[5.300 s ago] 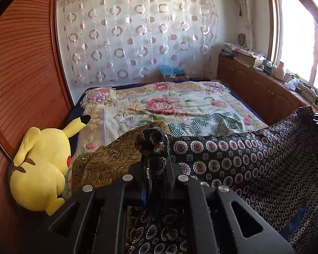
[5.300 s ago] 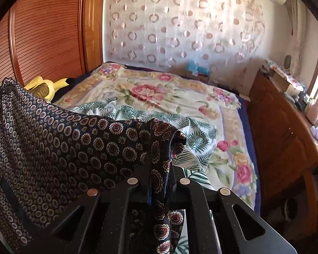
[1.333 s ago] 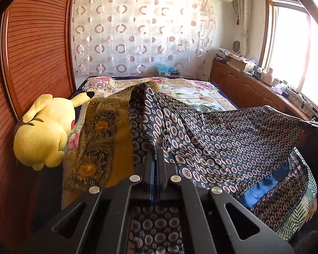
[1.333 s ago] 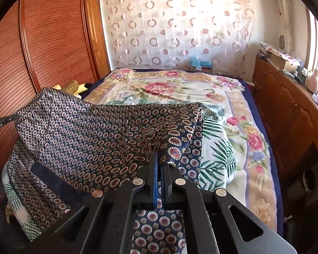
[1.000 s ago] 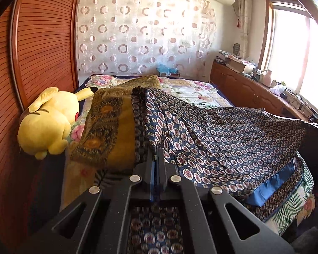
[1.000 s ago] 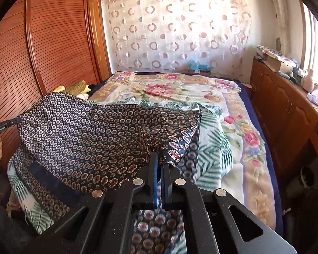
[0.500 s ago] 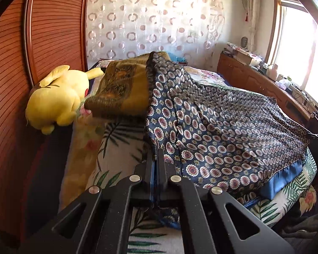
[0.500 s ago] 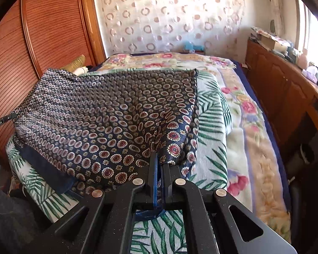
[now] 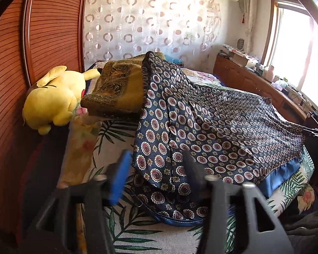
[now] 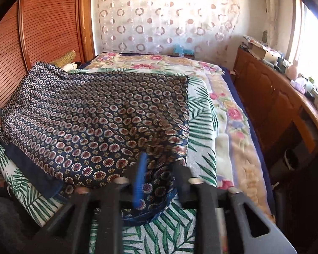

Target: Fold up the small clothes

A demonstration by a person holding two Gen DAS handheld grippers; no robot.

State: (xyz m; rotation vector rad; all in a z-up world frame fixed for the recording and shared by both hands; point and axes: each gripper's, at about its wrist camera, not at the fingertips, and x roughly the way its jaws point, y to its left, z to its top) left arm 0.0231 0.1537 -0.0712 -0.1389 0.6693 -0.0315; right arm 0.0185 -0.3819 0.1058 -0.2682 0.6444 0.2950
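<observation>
Only left view shows plush toy (image 9: 53, 97); both hand-held grippers opening, scarf (image 9: 201, 127) between.

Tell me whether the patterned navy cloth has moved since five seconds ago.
Yes. The patterned navy cloth hung above the bed then; now it has come down and lies spread on it.

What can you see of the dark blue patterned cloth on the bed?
The dark blue cloth looks thin and silky, printed with red and white medallions, with a plain blue border. It lies folded on the leafy bedspread, one edge resting against the folded ochre cloth. Both grippers' jaws are opening, its near corners lying loose between them.
</observation>
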